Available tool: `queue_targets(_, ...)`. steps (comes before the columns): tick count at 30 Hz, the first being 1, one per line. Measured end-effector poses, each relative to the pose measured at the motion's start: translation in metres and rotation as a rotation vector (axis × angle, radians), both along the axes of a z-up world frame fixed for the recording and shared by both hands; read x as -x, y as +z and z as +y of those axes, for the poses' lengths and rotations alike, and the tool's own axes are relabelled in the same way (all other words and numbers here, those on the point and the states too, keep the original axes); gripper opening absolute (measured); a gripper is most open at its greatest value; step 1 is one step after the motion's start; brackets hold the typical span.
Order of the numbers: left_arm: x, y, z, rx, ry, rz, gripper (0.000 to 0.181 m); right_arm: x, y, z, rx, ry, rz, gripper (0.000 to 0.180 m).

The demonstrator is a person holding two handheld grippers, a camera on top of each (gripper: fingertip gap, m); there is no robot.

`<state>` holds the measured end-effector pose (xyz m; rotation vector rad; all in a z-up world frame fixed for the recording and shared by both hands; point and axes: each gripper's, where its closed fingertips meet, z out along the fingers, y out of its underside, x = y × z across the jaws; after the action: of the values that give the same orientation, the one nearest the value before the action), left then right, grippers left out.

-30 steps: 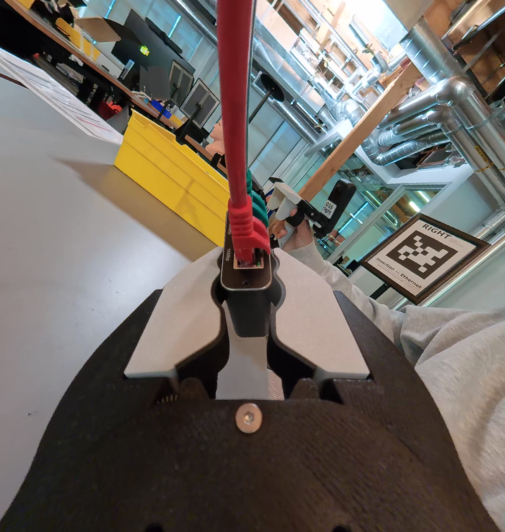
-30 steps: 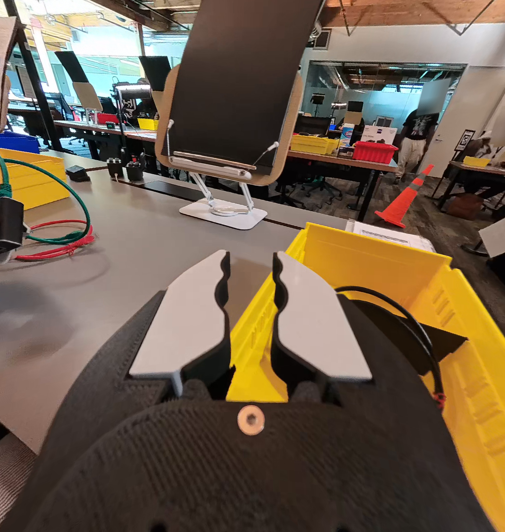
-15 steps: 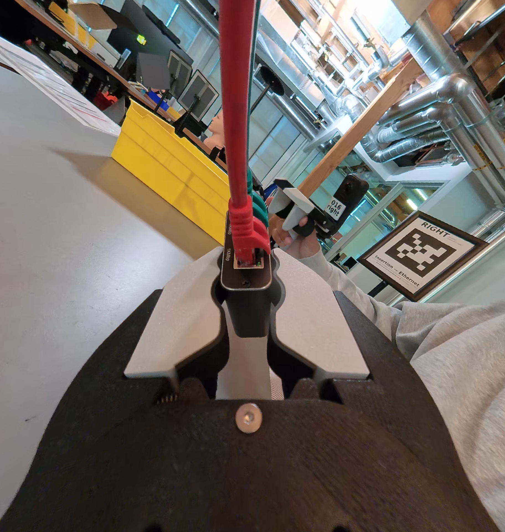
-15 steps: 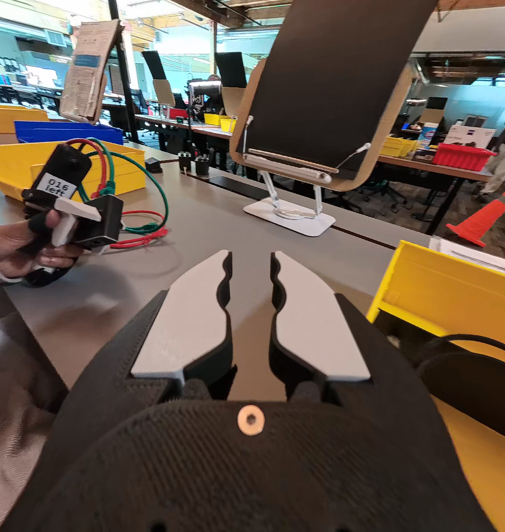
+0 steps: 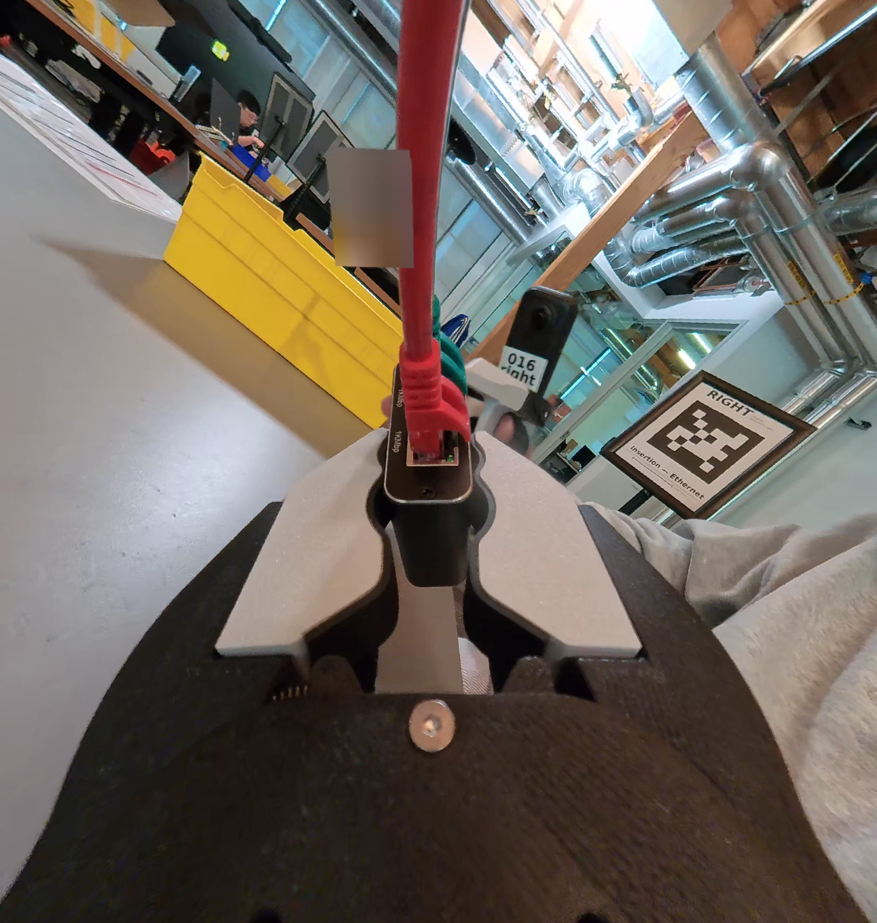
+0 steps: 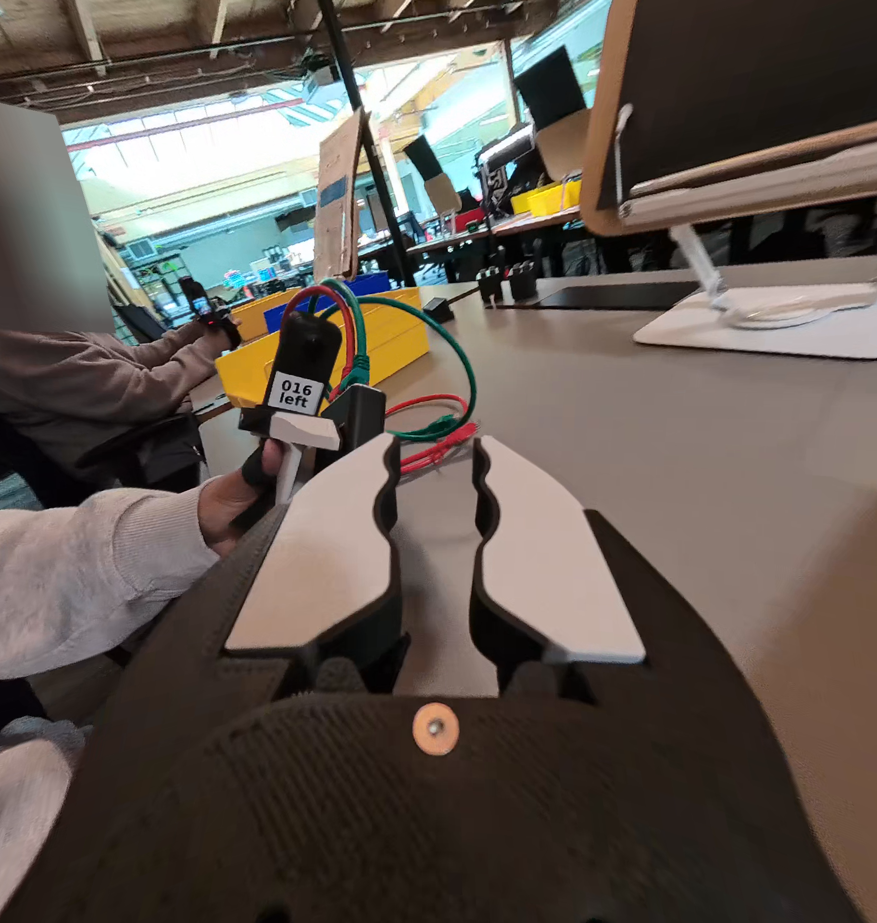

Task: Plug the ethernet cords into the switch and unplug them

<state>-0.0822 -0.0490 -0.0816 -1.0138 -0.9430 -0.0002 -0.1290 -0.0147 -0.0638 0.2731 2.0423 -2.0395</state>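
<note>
between wavy grey pads: left hand-held gripper [image 5: 429, 479] clamps boxy black switch [image 5: 429, 519] | right hand-held gripper [image 6: 434, 469] agape

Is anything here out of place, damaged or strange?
Nothing stands out. The left tongs hold the black switch, with the red cord and green cord plugged in. The right tongs are open and empty.

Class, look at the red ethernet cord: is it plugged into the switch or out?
In: the red cord's plug sits inside the switch port.

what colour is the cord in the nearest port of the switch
Red; a green one sits behind it. Clearest in the left wrist view.
</note>
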Motion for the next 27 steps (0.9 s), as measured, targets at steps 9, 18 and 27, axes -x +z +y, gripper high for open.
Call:
queue_targets(9,0.0,-0.002,-0.008,-0.02,0.008,-0.022,0.026,-0.022,-0.02,-0.022,-0.009,0.208,-0.271,0.038)
queue_targets(18,-0.007,-0.019,0.023,0.136,-0.142,-0.087,0.026,-0.02,-0.02,-0.012,-0.017,0.289,-0.35,0.041)
queue_targets(27,-0.02,-0.045,0.056,0.317,-0.296,-0.203,0.027,-0.049,-0.03,-0.014,-0.112,0.41,-0.289,0.033)
